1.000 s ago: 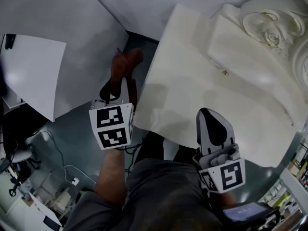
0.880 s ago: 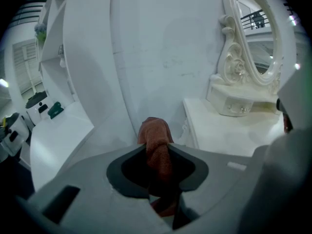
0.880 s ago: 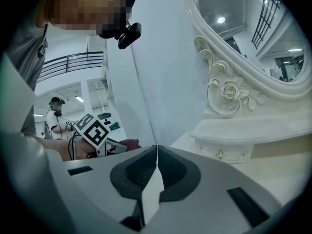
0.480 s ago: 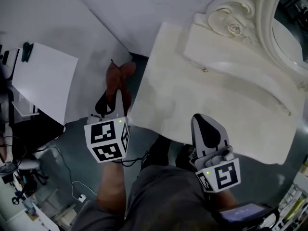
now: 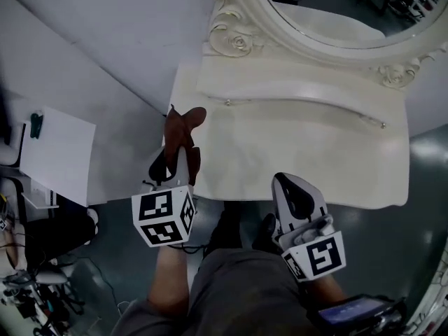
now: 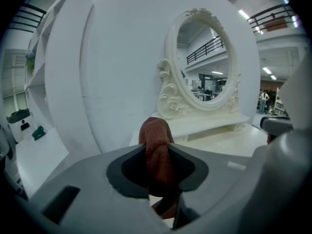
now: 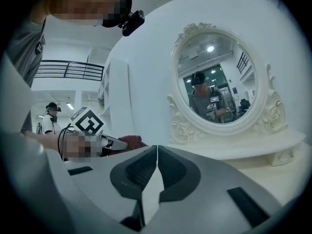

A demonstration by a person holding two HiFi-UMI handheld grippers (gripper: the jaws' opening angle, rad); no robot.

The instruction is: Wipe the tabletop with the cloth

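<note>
The left hand-held gripper [image 5: 176, 162] had risen to the cream bench's [image 5: 315, 163] left edge, clamped on the rust-brown cloth [image 5: 183, 126], which seemed not yet laid down. Wiping looked ready to start. The right hand-held gripper [image 5: 292, 191], closed and empty, hovered near the front edge. An ornate mirror [image 5: 329, 5] stood at the far side, and nothing blocked the top.
</note>
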